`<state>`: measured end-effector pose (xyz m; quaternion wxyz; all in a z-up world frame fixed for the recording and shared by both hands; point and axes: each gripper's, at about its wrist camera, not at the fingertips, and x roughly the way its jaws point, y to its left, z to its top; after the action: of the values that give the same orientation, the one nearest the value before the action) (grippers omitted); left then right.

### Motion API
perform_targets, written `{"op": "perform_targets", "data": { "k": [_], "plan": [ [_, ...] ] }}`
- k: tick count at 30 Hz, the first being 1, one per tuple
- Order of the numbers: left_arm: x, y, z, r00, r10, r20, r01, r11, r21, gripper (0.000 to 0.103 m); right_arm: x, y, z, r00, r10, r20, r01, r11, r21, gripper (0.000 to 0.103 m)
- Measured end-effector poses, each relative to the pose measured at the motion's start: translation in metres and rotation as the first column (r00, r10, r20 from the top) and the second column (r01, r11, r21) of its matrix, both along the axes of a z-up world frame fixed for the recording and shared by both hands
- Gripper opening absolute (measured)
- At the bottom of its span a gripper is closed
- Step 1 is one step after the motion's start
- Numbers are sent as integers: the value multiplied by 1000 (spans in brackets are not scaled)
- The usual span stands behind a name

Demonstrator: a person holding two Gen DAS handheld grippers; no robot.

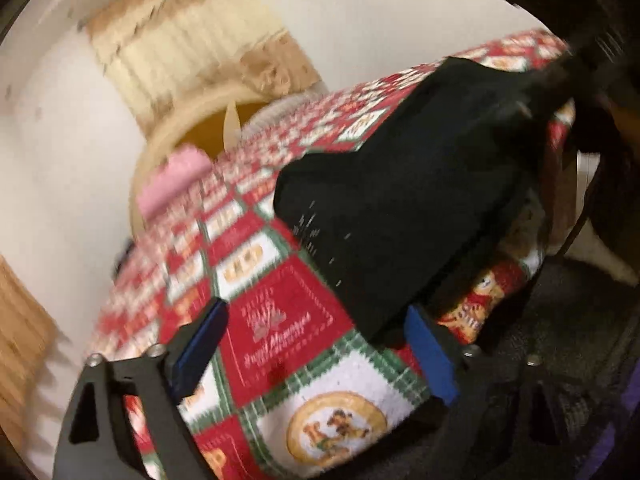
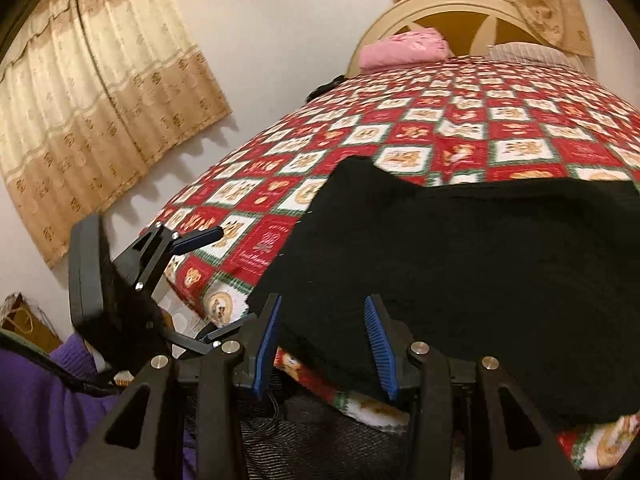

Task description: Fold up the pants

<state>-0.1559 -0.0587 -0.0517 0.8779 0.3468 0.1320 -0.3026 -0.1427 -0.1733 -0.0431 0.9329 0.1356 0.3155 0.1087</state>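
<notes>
Black pants lie flat on the red checked bedspread, their near edge hanging over the bed's front edge. My right gripper is open. Its blue pads stand on either side of that near edge, with fabric between them but not pinched. My left gripper is open over the bed corner, mostly bedspread between its fingers, and a corner of the pants lies by its right pad. The right wrist view shows the left gripper at the bed's left corner.
A pink folded cloth and a grey pillow lie by the cream headboard. Beige curtains hang on the left wall. A person's purple sleeve is at the lower left, near a paper bag.
</notes>
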Motion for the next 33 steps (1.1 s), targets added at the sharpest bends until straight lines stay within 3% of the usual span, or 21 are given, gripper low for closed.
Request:
{"op": "perform_targets", "data": {
  "k": [4,5,7,9,12,17,21,24,27,30,33],
  "plan": [
    [-12,-8,-5,994,-31,104,27,999,35,57,-5,-12,0,999,-40,0,40,999,28,44],
    [-13,-10,-6,993,-35,109,31,999,38,52,-5,-13,0,999,-44,0,44,999,28,44],
    [-13,-12,-7,995,-56,82,52,998,40,28,-5,-16,1,999,-49,2,49,998,29,44],
    [-16,-14,-11,994,-81,72,77,995,60,17,-4,-16,1,999,-46,3,46,998,33,44],
    [-19,-12,-13,992,-92,88,85,993,81,13,-4,-16,1,999,-41,4,41,999,24,44],
    [-17,-7,-5,992,-126,12,125,989,76,9,15,-12,15,999,-15,38,14,1000,15,44],
    [-10,-15,4,990,-128,-60,131,991,38,6,60,0,33,998,16,54,-13,998,-56,44],
    [-9,-14,10,985,-129,-119,131,991,11,6,110,7,29,998,65,-22,-66,997,-36,44],
    [-8,-12,14,972,-145,-185,143,989,-27,4,156,14,3,981,95,-169,-98,995,-11,44],
    [-7,-13,12,953,-169,-253,155,985,-73,3,177,20,-9,976,108,-188,-108,994,11,43],
    [-10,-18,4,954,-168,-247,161,986,-47,3,190,24,-11,977,92,-195,-98,995,-21,43]
  ]
}}
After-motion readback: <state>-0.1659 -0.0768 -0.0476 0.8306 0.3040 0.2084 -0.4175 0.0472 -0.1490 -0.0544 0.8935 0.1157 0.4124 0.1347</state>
